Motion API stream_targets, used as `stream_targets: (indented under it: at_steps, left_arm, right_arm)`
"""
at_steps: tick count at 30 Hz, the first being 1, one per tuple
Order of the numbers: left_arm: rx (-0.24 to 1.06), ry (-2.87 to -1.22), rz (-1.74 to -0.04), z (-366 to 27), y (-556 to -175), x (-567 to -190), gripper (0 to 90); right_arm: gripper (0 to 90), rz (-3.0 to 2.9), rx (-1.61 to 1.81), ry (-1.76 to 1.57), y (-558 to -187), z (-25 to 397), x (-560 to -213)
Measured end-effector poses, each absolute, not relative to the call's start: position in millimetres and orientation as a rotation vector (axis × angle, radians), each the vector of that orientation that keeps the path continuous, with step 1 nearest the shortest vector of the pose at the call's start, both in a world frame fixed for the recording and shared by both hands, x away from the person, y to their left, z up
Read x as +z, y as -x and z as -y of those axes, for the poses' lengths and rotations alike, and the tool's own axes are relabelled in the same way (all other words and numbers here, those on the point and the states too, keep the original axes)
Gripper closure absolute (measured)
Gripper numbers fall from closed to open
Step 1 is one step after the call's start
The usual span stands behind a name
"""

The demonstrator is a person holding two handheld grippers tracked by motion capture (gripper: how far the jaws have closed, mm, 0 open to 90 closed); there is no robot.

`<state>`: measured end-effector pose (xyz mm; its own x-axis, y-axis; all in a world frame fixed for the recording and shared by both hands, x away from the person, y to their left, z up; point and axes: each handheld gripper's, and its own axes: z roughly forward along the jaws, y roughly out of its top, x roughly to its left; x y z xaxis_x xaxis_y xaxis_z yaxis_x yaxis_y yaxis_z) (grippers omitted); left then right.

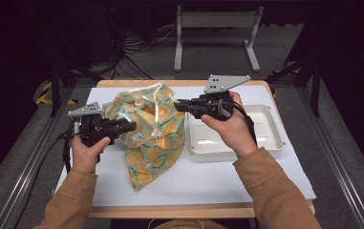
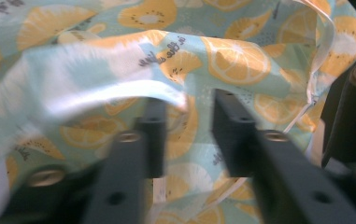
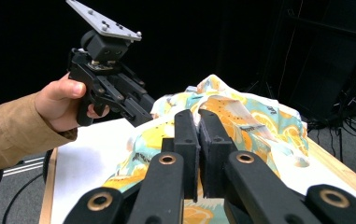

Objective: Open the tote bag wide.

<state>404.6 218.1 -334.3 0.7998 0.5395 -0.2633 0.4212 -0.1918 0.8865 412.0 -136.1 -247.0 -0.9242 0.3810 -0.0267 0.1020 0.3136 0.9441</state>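
At the left of the high view, the person's left hand (image 1: 85,153) holds the left gripper (image 1: 128,126), its tips touching the left edge of the crumpled mint-green cloth printed with orange and kiwi slices (image 1: 153,131). In the left gripper view the left gripper (image 2: 188,121) stands released, a clear gap between its two black jaws, with the cloth (image 2: 119,70) bunched right in front of them and a pale fold of it lying across the tip of one jaw; whether that fold is pinched cannot be told.

The cloth lies heaped on the white sheet covering the desk (image 1: 218,181), raised at the back and trailing toward the near edge.

Just right of the cloth, the right hand (image 1: 232,129) holds the right gripper (image 1: 178,106) at the cloth's upper right edge. In the right gripper view the right gripper (image 3: 199,122) is clenched, jaws nearly together, with the cloth (image 3: 255,126) directly beyond; a grip on the fabric cannot be confirmed.

Under the right hand sits a shallow white rectangular plastic tray (image 1: 270,129), touching the cloth's right side.
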Motion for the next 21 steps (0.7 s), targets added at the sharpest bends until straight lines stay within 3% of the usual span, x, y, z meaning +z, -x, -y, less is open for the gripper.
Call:
stream_targets:
  at_steps: [2,11,21]
  left_arm:
    - [0.143,-1.837,-0.733,-219.4,-400.2,-332.5,89.4]
    - [0.196,-1.910,-0.689,-229.8,-375.2,-322.0,89.9]
    - [0.138,-1.992,-0.675,-236.4,-357.7,-323.7,90.0]
  right_arm:
    - [87.3,-2.337,1.651,-0.440,-411.8,136.6,-247.7]
    - [87.3,-2.329,1.644,-0.461,-410.3,145.3,-250.5]
    - [87.4,-2.333,1.602,-0.505,-407.0,154.7,-265.2]
